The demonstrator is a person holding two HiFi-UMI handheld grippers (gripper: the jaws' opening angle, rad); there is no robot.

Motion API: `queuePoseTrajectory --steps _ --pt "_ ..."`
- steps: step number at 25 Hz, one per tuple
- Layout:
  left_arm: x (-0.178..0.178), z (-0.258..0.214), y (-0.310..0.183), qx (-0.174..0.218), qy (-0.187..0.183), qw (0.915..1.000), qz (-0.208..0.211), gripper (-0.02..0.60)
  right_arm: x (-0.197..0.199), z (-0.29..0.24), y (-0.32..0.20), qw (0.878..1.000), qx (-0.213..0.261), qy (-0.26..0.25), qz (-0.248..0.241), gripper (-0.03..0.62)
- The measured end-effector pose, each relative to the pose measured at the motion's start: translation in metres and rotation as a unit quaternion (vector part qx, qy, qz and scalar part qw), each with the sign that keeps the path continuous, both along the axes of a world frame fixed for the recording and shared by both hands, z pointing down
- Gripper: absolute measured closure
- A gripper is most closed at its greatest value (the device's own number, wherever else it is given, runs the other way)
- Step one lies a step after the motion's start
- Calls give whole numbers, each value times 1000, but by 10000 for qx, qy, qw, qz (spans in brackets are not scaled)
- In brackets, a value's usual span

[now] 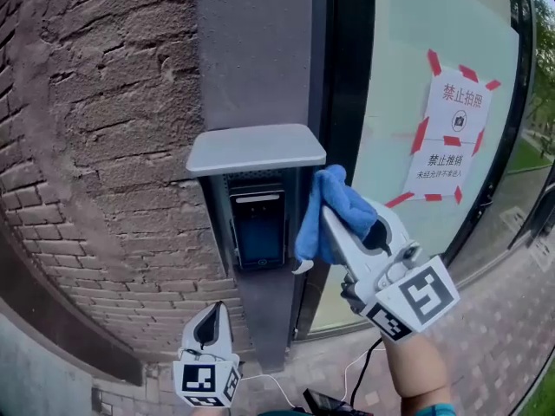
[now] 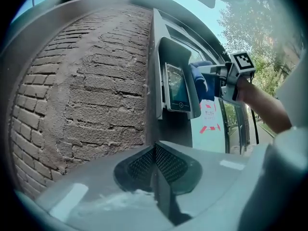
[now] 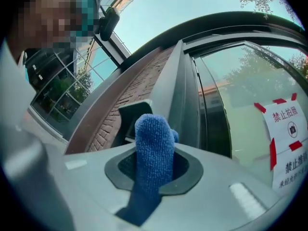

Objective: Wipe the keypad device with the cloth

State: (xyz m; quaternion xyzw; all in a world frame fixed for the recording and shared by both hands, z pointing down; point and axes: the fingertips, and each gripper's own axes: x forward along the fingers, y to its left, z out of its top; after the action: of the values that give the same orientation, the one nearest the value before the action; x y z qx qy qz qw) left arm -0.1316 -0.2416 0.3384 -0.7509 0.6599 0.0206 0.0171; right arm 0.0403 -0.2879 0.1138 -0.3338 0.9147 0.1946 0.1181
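Note:
The keypad device (image 1: pixel 258 230) is a dark screen panel set in a grey wall housing under a flat grey hood (image 1: pixel 254 148); it also shows in the left gripper view (image 2: pixel 176 87). My right gripper (image 1: pixel 328 222) is shut on a blue cloth (image 1: pixel 330 208), held just right of the device, apart from its screen. The cloth (image 3: pixel 153 150) stands up between the jaws in the right gripper view. My left gripper (image 1: pixel 211 325) hangs low below the device, jaws closed together with nothing in them (image 2: pixel 155 163).
A rough brick wall (image 1: pixel 95 146) lies left of the grey pillar (image 1: pixel 256 50). To the right is a glass door (image 1: pixel 416 85) with a red-taped paper notice (image 1: pixel 449 128). White cables (image 1: pixel 347 375) hang low. Paved ground lies below.

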Motion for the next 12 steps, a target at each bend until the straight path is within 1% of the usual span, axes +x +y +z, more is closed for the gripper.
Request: queuePoseTrajectory --steps 3,6,8,10,12 --pt "4 2 -1 -19 58 9998 181 591 -1 47 -2 9990 -369 197 155 533" --pt "9 6 -3 -41 18 9994 337 591 0 94 -9 9954 -870 341 230 533" --pt "11 7 -4 -61 -11 9991 412 591 1 117 -13 9922 -1146 432 248 533" --pt "12 7 -4 -88 -14 9988 485 591 4 124 -15 9908 -1248 456 269 533" --pt "13 5 -4 -80 18 9985 541 591 10 107 -13 9927 -1115 333 315 533"
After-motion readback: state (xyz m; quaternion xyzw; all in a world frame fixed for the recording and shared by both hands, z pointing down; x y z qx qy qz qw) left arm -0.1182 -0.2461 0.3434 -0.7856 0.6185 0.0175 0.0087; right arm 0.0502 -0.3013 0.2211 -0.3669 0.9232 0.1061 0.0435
